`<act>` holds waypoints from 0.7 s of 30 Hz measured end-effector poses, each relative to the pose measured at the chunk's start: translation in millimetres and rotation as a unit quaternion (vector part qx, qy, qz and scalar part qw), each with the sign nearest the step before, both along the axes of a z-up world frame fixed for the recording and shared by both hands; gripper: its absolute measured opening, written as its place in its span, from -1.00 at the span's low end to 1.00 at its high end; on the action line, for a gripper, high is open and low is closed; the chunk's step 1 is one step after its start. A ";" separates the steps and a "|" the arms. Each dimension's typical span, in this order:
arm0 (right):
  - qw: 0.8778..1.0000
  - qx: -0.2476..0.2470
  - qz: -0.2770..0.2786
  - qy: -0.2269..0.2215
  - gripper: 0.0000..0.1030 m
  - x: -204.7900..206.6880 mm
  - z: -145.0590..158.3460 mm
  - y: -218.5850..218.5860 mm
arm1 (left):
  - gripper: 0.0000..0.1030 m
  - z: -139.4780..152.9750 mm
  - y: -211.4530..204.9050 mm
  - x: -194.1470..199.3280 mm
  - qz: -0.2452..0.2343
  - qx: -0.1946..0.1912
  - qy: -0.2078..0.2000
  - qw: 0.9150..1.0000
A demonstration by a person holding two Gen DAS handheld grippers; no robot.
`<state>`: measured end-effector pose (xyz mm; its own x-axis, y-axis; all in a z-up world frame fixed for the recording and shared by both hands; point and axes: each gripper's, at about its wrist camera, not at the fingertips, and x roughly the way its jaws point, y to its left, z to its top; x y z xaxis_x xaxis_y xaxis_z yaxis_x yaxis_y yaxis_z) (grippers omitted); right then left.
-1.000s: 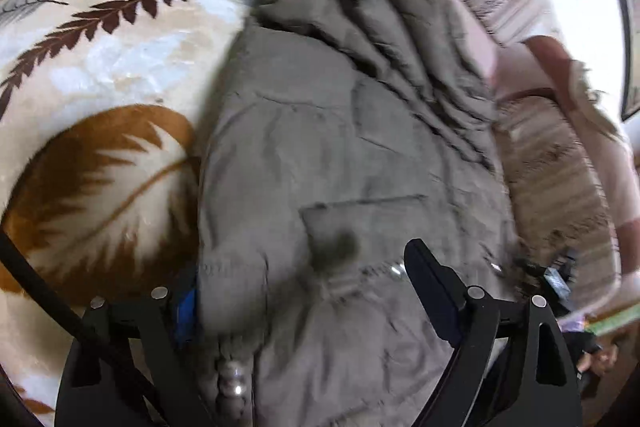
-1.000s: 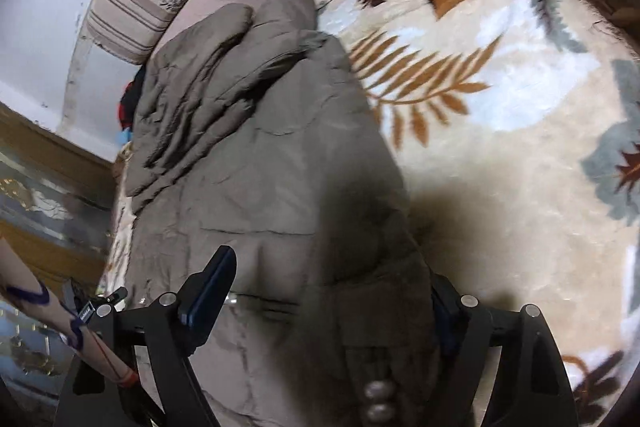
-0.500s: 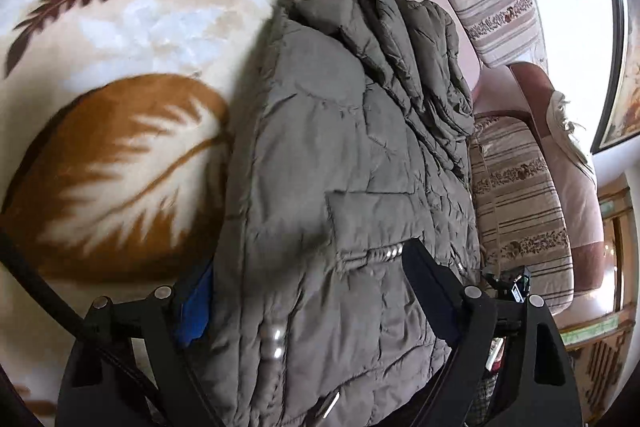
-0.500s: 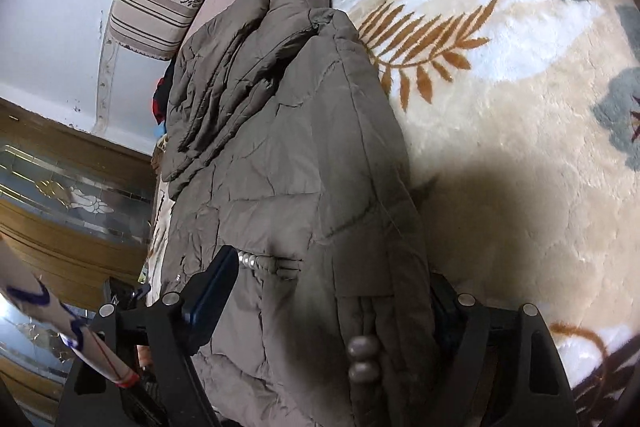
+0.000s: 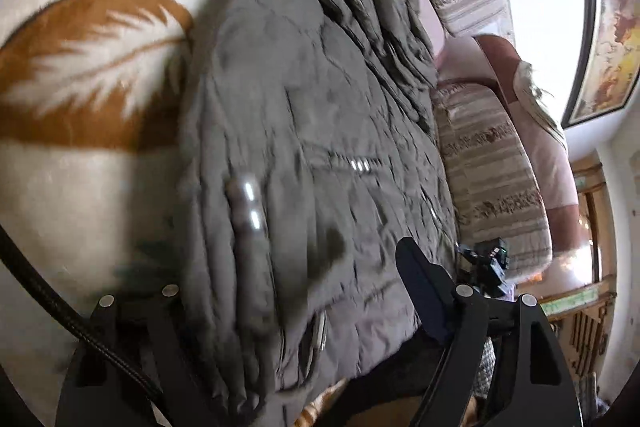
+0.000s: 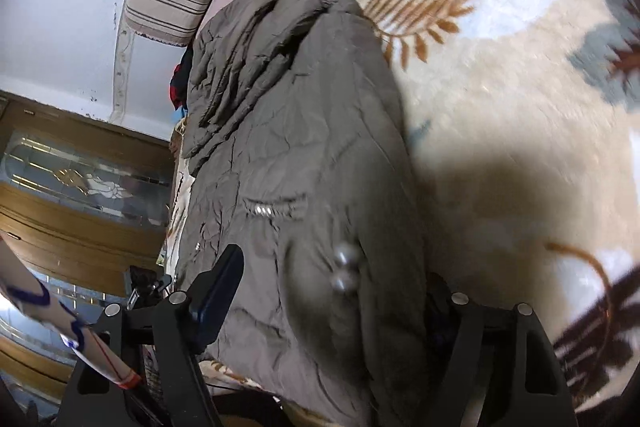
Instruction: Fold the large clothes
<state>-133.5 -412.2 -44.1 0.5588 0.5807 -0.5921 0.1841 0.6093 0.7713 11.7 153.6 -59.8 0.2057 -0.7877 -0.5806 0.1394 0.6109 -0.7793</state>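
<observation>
Leaf-print blanket (image 5: 80, 75) covers the surface, striped cushions (image 5: 492, 163) along one side. Grey-brown padded jacket (image 5: 320, 131) lies lengthwise on the blanket, sleeves bunched at the far end, its near edge reaching between both sets of jaws. Left gripper (image 5: 288, 311): jaws wide but have just been closing, jacket hem between them; left finger buried under fabric, so can't tell if the pads press. Right gripper (image 6: 332, 291): same story (right finger hidden behind the fold). Snap buttons (image 6: 344, 273) shine on the placket, zip pocket (image 6: 276, 209) beyond.
</observation>
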 end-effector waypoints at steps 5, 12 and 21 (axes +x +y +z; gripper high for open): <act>1.000 0.010 0.014 -0.001 0.31 -18.1 -8.1 8.0 | 0.54 -1.1 -10.5 -6.2 -0.009 0.009 -0.015 1.000; 0.997 0.065 0.042 -0.010 0.16 -14.4 -26.2 33.4 | 0.54 0.7 -19.2 -16.3 -0.022 0.007 -0.028 0.999; 0.999 0.035 -0.003 -0.004 0.15 -10.6 -23.6 47.6 | 0.54 2.7 -29.4 -19.1 0.007 0.039 -0.030 0.999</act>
